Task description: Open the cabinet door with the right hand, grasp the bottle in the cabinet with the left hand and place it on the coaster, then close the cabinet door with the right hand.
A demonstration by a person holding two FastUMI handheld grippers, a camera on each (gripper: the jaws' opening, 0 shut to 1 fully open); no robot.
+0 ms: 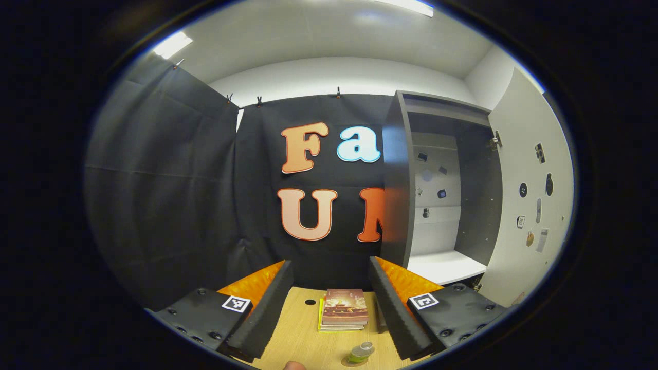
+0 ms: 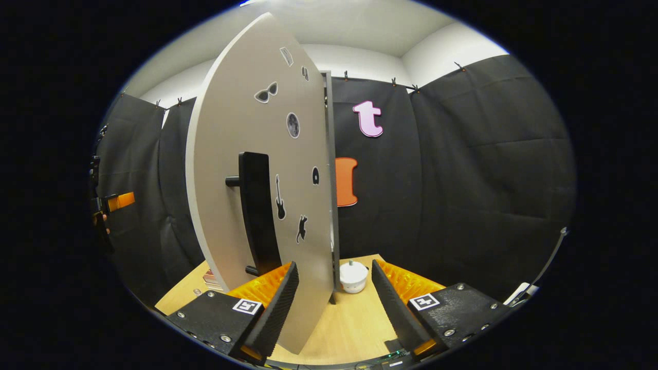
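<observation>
Standing apart, right gripper (image 2: 333,303) straddles the open cabinet door (image 2: 267,169) edge; left gripper (image 1: 331,308) likewise apart above bottle (image 1: 361,352).

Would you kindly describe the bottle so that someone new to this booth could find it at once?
In the left gripper view, start from the open cabinet and come down to the wooden table in front of it. Nearer the camera than the stack of books, the bottle stands on a round coaster. It is small and greenish with a pale cap, unlike the flat books.

Left gripper (image 1: 329,303) fingers spread wide, holding nothing; right gripper (image 2: 331,303) likewise spread, level.
</observation>
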